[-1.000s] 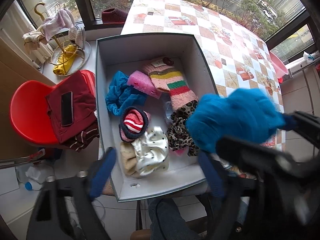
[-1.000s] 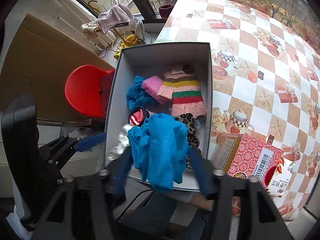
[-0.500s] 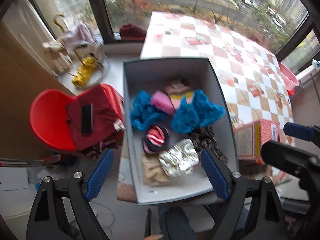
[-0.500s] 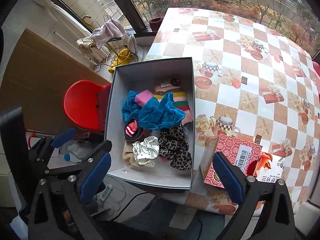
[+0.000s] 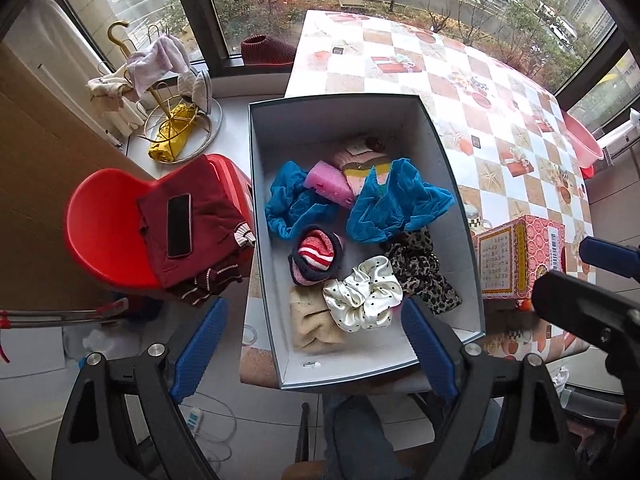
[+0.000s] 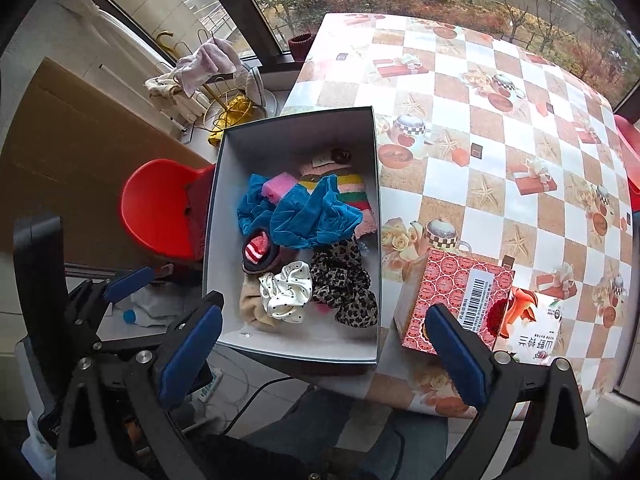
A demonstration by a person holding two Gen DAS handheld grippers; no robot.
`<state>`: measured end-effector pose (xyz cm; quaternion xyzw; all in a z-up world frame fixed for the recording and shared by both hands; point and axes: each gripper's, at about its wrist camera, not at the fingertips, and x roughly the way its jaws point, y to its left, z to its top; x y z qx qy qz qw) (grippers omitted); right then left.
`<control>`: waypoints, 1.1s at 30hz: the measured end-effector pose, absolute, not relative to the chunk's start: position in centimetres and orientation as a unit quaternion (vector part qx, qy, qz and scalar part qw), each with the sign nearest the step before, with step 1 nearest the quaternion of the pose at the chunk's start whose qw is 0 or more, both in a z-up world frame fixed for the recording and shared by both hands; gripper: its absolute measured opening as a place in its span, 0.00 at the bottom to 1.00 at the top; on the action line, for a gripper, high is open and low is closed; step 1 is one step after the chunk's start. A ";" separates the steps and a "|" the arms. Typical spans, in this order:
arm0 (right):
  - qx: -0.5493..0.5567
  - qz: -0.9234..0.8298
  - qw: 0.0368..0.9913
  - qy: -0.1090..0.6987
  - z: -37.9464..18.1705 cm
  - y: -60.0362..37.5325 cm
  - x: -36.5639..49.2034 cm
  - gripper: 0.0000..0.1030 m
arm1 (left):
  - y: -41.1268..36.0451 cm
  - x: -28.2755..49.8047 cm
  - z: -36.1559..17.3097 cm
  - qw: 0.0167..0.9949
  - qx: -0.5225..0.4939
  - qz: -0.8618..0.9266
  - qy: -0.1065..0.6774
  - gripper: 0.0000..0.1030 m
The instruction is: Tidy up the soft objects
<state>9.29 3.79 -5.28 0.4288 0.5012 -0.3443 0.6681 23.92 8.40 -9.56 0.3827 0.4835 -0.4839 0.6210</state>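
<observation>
A grey box (image 5: 352, 108) (image 6: 296, 118) stands at the table's near left corner with several soft items inside. A blue velvet cloth (image 5: 396, 204) (image 6: 312, 216) lies on top of a striped sock (image 6: 352, 192), beside a second blue cloth (image 5: 292, 208), a pink roll (image 5: 328, 182), a red striped sock ball (image 5: 316, 250), a white dotted scrunchie (image 5: 364, 296) (image 6: 286, 290), a leopard scrunchie (image 5: 420, 272) and a beige cloth (image 5: 312, 324). My left gripper (image 5: 316, 344) is open and empty above the box's near edge. My right gripper (image 6: 324, 348) is open and empty, high over the box's near right corner.
A red patterned carton (image 6: 452, 300) (image 5: 520, 260) stands right of the box, with a packet (image 6: 532, 328) beside it. A red chair (image 5: 112, 228) with a maroon garment and a phone (image 5: 179, 225) sits left of the table. A checkered tablecloth (image 6: 500, 120) covers the table.
The blue velvet cloth left my right gripper and now lies in the box. Both grippers opened and pulled back and up, away from the box.
</observation>
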 end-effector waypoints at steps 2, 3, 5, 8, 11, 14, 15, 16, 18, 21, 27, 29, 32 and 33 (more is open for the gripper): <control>0.427 -0.344 0.669 0.502 -5.3 3.9 9.4 0.99 | 8.5 24.0 -9.5 0.621 0.383 -0.483 0.483 0.88; 0.427 -0.343 0.669 0.503 -5.3 3.9 9.5 0.99 | 8.4 24.0 -9.5 0.621 0.383 -0.484 0.484 0.88; 0.426 -0.342 0.669 0.504 -5.3 4.0 9.7 0.99 | 8.5 24.0 -9.5 0.619 0.382 -0.484 0.486 0.88; 0.422 -0.340 0.669 0.509 -5.4 4.2 10.0 0.99 | 8.7 24.1 -9.5 0.619 0.382 -0.484 0.487 0.88; 0.412 -0.343 0.668 0.516 -5.4 4.3 10.3 0.99 | 8.7 24.1 -9.5 0.619 0.383 -0.484 0.486 0.88; 0.388 -0.356 0.664 0.530 -5.3 4.3 10.6 0.99 | 9.0 24.1 -9.7 0.619 0.385 -0.483 0.484 0.88; 0.381 -0.360 0.663 0.535 -5.4 4.3 10.7 0.99 | 9.1 24.1 -9.7 0.619 0.386 -0.483 0.484 0.88; 0.374 -0.362 0.661 0.541 -5.4 4.3 10.9 0.99 | 9.1 24.1 -9.7 0.618 0.387 -0.483 0.485 0.88; 0.366 -0.365 0.658 0.548 -5.6 4.3 11.1 0.99 | 9.2 24.0 -9.8 0.616 0.388 -0.484 0.486 0.88; 0.356 -0.365 0.655 0.558 -5.8 4.4 11.4 0.99 | 9.3 24.0 -9.8 0.614 0.388 -0.485 0.488 0.88; 0.338 -0.366 0.651 0.573 -6.2 4.6 11.7 0.99 | 9.5 24.2 -10.0 0.611 0.388 -0.483 0.494 0.88; 0.336 -0.366 0.651 0.574 -6.2 4.6 11.8 0.99 | 9.5 24.2 -10.1 0.610 0.387 -0.481 0.496 0.88; 0.335 -0.366 0.650 0.576 -6.3 4.7 11.9 0.99 | 9.6 24.2 -10.1 0.609 0.387 -0.481 0.498 0.88; 0.335 -0.365 0.649 0.576 -6.4 4.7 11.9 0.99 | 9.6 24.3 -10.1 0.609 0.388 -0.480 0.498 0.88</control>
